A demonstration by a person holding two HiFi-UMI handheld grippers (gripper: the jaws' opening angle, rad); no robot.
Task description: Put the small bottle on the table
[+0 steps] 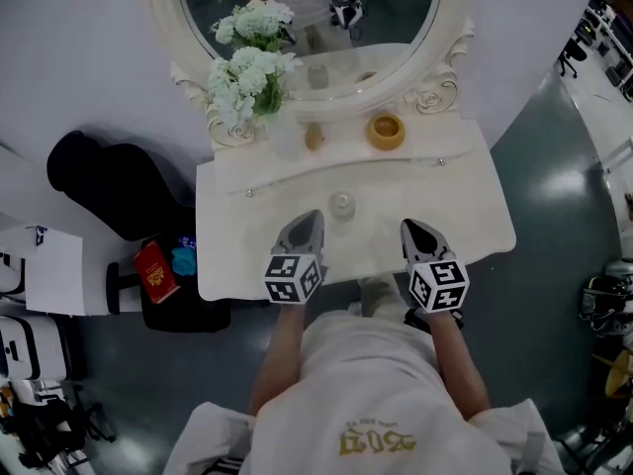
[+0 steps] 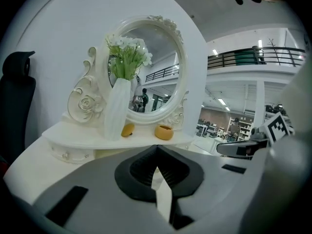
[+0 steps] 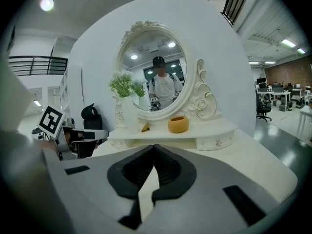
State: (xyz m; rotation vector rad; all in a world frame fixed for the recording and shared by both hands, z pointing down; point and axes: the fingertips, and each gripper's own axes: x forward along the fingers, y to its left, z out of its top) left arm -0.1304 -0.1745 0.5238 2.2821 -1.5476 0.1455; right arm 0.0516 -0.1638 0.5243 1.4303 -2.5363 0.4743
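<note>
The small clear bottle (image 1: 342,205) stands upright on the white dressing table (image 1: 465,206), near the middle and apart from both grippers. My left gripper (image 1: 310,219) is just left of the bottle and a little nearer to me, its jaws shut with nothing between them (image 2: 156,147). My right gripper (image 1: 409,228) hangs over the table to the bottle's right, jaws also shut and empty (image 3: 154,146). Neither gripper view shows the bottle.
On the raised back shelf stand a white vase (image 1: 284,133) with white flowers (image 1: 249,77), a small amber piece (image 1: 314,137) and an orange bowl (image 1: 386,130), below an oval mirror (image 1: 316,28). A black chair (image 1: 104,181) and a red book (image 1: 155,271) are left of the table.
</note>
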